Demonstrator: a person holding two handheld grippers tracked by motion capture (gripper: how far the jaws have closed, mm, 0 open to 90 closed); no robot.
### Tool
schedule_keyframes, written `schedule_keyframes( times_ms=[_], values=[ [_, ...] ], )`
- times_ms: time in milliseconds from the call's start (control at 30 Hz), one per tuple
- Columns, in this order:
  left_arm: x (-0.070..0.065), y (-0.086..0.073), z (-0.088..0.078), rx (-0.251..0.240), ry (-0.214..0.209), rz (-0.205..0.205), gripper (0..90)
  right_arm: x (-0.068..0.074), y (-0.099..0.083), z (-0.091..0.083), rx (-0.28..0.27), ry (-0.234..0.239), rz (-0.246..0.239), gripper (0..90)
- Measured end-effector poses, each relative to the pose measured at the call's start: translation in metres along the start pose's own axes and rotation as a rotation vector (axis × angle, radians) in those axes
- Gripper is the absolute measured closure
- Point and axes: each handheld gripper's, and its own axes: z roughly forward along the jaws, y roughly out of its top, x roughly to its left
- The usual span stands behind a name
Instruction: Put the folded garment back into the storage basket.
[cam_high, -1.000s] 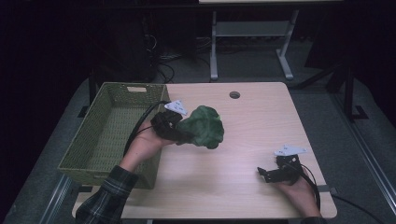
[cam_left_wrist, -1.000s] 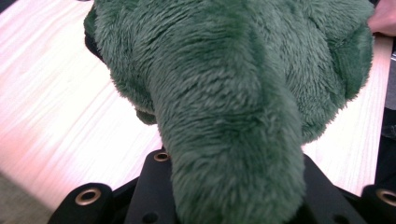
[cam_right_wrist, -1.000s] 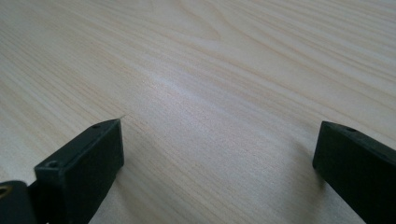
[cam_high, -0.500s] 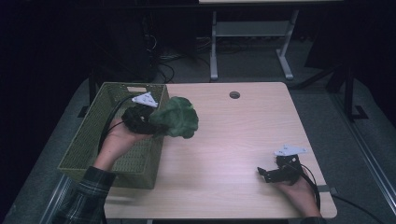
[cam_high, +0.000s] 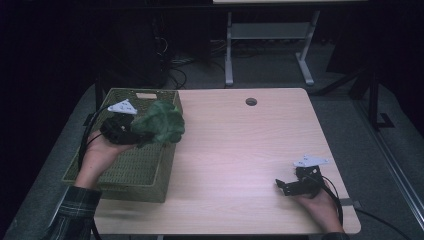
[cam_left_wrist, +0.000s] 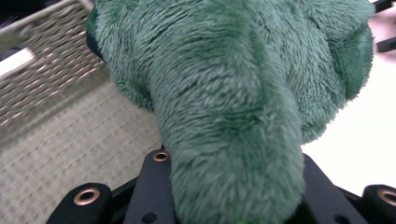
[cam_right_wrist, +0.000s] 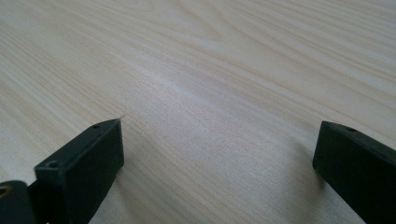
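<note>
Green plush toy (cam_high: 159, 123) clamped in left gripper (cam_high: 131, 135), hiding its jaws; right gripper (cam_high: 286, 186) open.

1. Left gripper (cam_high: 131, 135): its jaw tips are lying buried under the green plush toy (cam_high: 159, 122) in the high view; where the pads are pressing cannot be told.
2. Green plush toy (cam_left_wrist: 233, 93): the left gripper view's top and bottom edges are cutting it off; its shape is staying unreadable.
3. Woven basket (cam_high: 125, 172): the toy and hand are covering part of its floor.
4. Right gripper (cam_right_wrist: 219, 163): the bottom and right edges are cropping both jaws.
5. Table (cam_high: 240, 145): the frame's bottom is cutting its near edge.
</note>
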Motion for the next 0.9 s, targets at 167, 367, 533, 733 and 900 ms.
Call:
schedule_keyframes(
  times_ms=[167, 367, 533, 733, 900],
  values=[
    [0.013, -0.016, -0.003, 0.027, 0.052, -0.023, 69.8, 0.000, 0.000, 0.000, 0.000, 0.000, 0.000, 1.5],
    [0.029, -0.039, -0.004, 0.023, 0.084, -0.087, 69.8, 0.000, 0.000, 0.000, 0.000, -0.001, -0.001, 1.5],
    [0.039, -0.056, 0.001, 0.041, 0.112, -0.122, 69.8, 0.000, 0.000, 0.000, 0.000, 0.000, 0.001, 1.6],
    [0.049, -0.071, 0.013, 0.081, 0.125, -0.137, 69.6, 0.000, 0.000, 0.000, 0.000, 0.000, 0.001, 1.6],
    [0.056, -0.078, 0.024, 0.131, 0.125, -0.132, 69.0, 0.000, 0.000, 0.000, -0.002, -0.002, -0.003, 1.6]
  ],
)
